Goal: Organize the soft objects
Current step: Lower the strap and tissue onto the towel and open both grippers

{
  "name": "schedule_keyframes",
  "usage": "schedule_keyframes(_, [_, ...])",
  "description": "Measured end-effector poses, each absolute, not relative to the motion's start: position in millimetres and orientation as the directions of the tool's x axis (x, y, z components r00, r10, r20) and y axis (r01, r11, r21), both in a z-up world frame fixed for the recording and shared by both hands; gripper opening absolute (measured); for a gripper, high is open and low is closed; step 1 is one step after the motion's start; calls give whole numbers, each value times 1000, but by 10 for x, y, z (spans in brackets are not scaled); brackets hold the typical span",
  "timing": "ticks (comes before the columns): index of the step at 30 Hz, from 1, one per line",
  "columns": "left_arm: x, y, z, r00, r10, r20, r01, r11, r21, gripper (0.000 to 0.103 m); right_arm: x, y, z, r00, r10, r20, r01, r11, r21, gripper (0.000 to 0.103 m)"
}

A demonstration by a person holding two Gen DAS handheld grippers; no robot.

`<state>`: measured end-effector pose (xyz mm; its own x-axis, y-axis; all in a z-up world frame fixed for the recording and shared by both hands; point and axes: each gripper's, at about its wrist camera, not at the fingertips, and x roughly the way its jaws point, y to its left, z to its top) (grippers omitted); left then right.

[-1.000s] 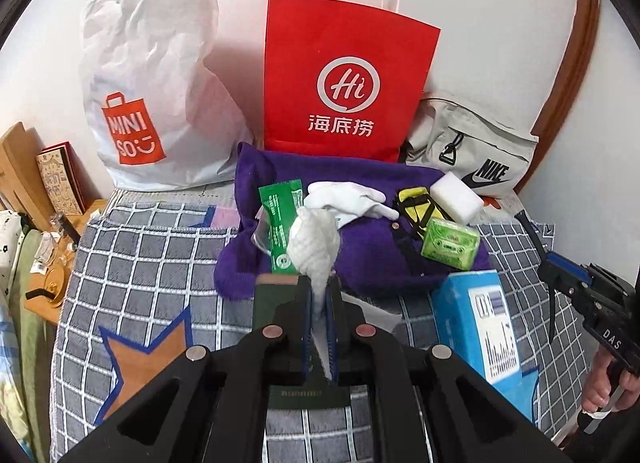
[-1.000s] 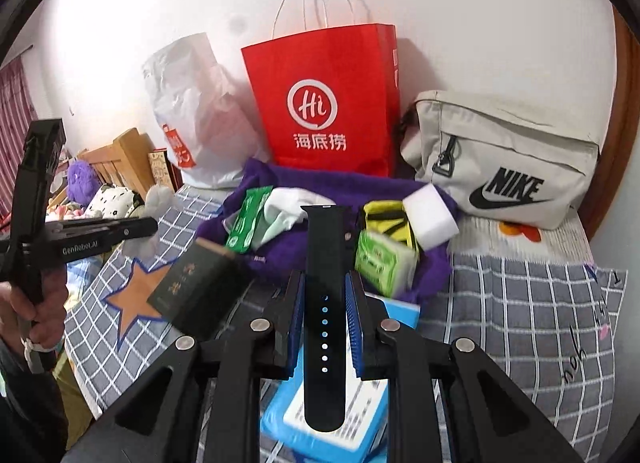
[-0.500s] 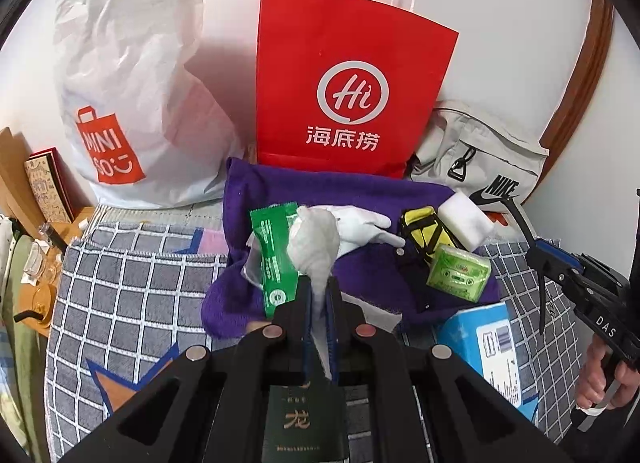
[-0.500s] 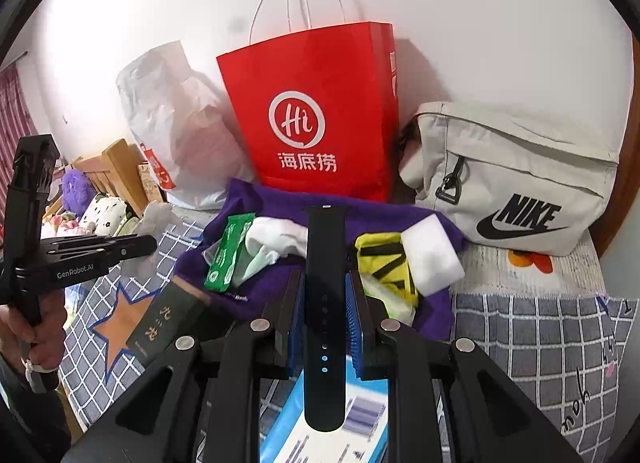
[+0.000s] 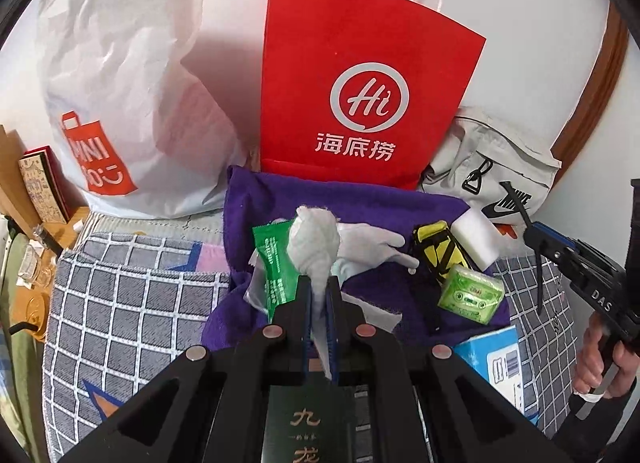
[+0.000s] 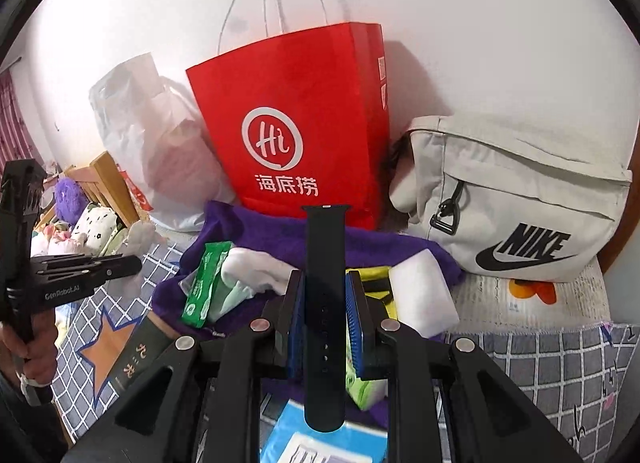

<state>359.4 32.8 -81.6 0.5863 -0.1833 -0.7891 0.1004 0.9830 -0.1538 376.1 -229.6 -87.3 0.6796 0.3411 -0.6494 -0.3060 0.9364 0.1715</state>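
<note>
Nearest the lens, the left gripper [image 5: 319,295] is clamped on a bunched white cloth [image 5: 314,247], soft, light and easily squeezed out of shape; its gathered neck looks the surest hold. The right gripper [image 6: 325,303] is closed on one black watch strap [image 6: 324,303], flexible and probably smooth, pinched at mid-length across its width. Below lie one dark green box [image 5: 306,423] and one blue box [image 5: 494,359]. Beyond, one purple towel [image 5: 280,199] carries one green sachet [image 5: 276,263], one white glove [image 5: 368,243], one yellow-black item [image 5: 438,247], one green cassette-print packet [image 5: 470,295] and one white sponge block [image 5: 478,239]. Against the wall stand three bags: one white plastic bag [image 5: 120,83], one red paper bag [image 5: 360,63], one grey sling bag [image 6: 520,199].
</note>
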Motion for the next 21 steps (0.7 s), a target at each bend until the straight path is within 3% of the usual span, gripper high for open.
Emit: schedule_keyframes(21, [4154, 168, -1418, 489, -195, -850, 112, 981, -160, 7, 4408, -2347, -1454, 597, 295, -746, -232, 954, 192, 20])
